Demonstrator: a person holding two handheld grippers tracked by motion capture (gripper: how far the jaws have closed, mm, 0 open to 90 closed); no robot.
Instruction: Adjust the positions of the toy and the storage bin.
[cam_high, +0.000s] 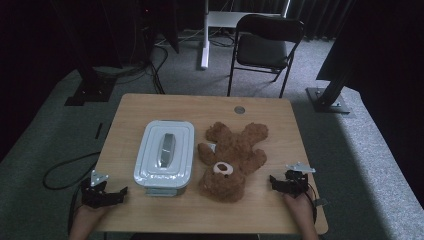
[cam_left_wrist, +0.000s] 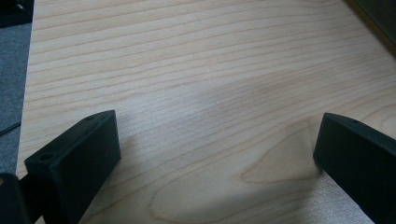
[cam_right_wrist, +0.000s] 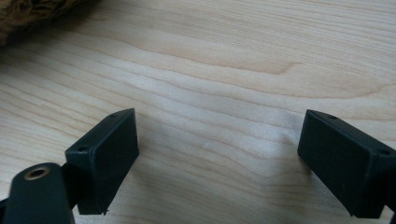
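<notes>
Claws rest wide open and empty at the wooden surface's (cam_high: 260, 107) near corners: left claw (cam_high: 116, 194), right claw (cam_high: 276, 181). Teddy bear (cam_high: 231, 157) lies beside the lidded tin (cam_high: 165, 155), probably face-up; approach its limb low.

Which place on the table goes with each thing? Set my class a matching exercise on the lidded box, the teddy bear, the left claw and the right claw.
Things:
1. lidded box
2. teddy bear
3. left claw
4. right claw

Places:
A. near the table's front right corner, jaws open over bare wood
B. left of the middle, lid on
C. at the middle, lying on its back, head toward the person
D. near the front left corner, jaws open over bare wood

Pairs: 1-B, 2-C, 3-D, 4-A
</notes>
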